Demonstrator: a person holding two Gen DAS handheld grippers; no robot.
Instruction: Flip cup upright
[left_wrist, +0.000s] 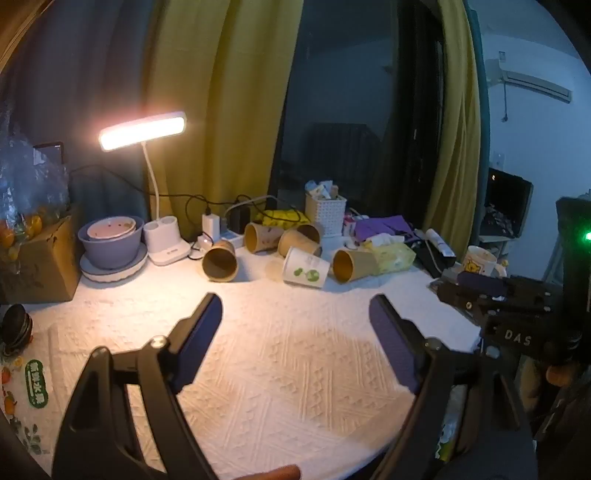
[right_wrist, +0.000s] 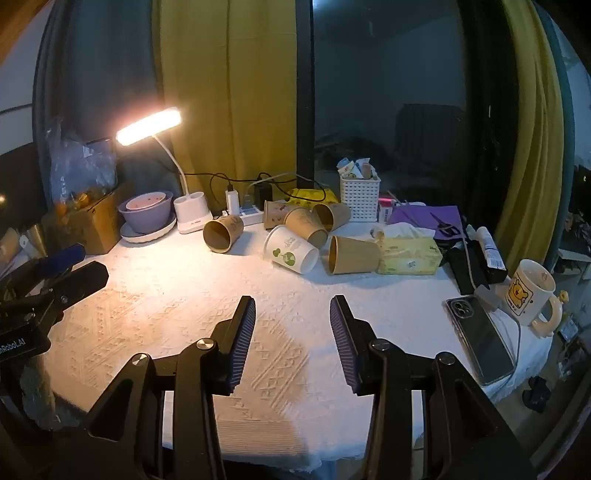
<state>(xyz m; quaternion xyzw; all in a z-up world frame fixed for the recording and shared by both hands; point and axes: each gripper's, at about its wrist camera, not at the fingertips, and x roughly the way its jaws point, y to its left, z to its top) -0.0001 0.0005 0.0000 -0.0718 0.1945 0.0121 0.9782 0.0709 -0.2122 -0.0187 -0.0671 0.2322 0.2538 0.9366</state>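
Several paper cups lie on their sides at the back of the white tablecloth (left_wrist: 288, 354). A brown cup (left_wrist: 220, 263) lies leftmost, a white cup with green print (left_wrist: 306, 267) in the middle, a brown cup (left_wrist: 354, 264) to its right. They also show in the right wrist view: brown cup (right_wrist: 222, 233), white cup (right_wrist: 290, 250), brown cup (right_wrist: 352, 254). My left gripper (left_wrist: 295, 306) is open and empty, well short of the cups. My right gripper (right_wrist: 292, 310) is open and empty, also short of them. The left gripper shows at the left edge of the right wrist view (right_wrist: 70, 266).
A lit desk lamp (left_wrist: 142, 131), purple bowls (left_wrist: 110, 240) and a cardboard box (left_wrist: 40, 258) stand back left. A white basket (right_wrist: 360, 195), tissue pack (right_wrist: 410, 254), phone (right_wrist: 480, 339) and bear mug (right_wrist: 530, 293) sit at the right. Cables and a power strip (right_wrist: 247, 212) lie behind the cups.
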